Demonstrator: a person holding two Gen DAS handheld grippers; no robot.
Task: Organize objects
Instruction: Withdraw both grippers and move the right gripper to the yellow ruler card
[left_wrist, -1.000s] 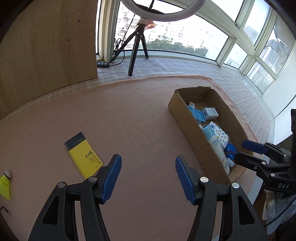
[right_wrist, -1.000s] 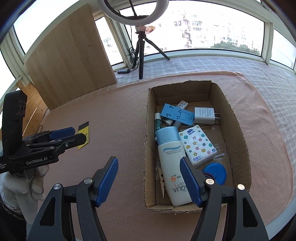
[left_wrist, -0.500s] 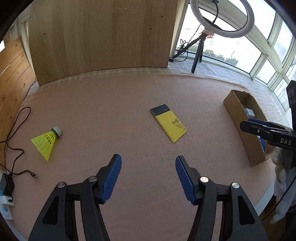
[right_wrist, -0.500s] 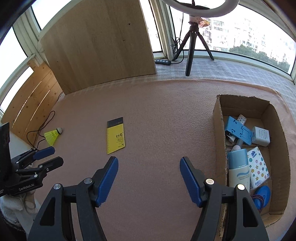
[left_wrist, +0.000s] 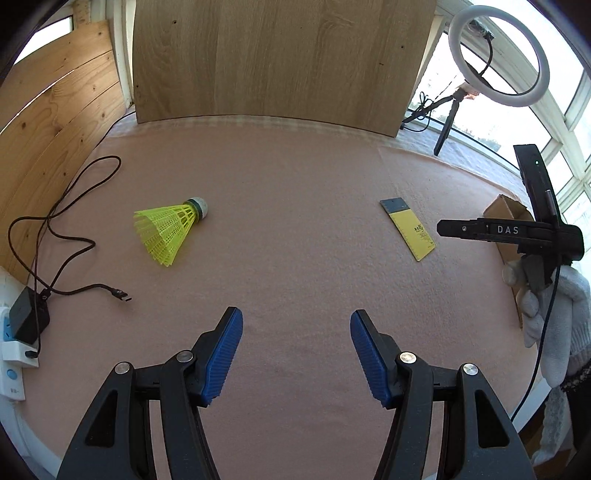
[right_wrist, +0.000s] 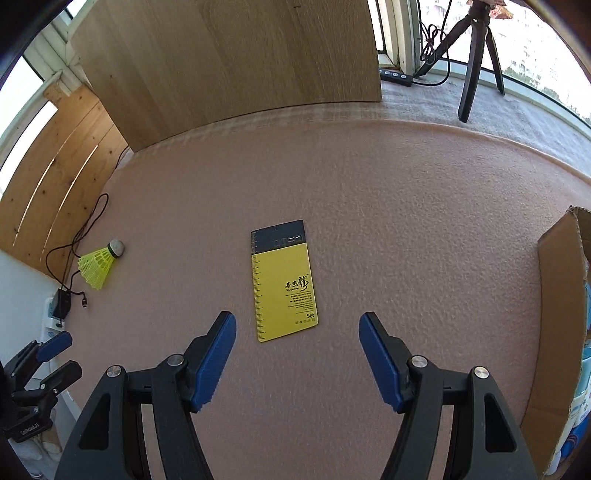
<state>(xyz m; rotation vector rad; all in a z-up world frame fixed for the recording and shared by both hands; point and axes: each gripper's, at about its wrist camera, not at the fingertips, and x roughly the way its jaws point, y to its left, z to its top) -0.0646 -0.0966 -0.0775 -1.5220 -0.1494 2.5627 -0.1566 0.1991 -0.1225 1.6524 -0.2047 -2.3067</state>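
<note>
Both grippers are empty and about to pick up the last loose items: the left gripper (left_wrist: 295, 354) has its fingers spread wide above bare counter (left_wrist: 295, 184), with the shuttlecock (left_wrist: 170, 230) lying far-left of it. The right gripper (right_wrist: 297, 360), equally wide and holding nothing, hangs just short of the yellow card (right_wrist: 284, 286), flat on the counter left of the box (right_wrist: 554, 314). Next, I judge, each must go down and close on its item; the flat card will need an edge grip.
</note>
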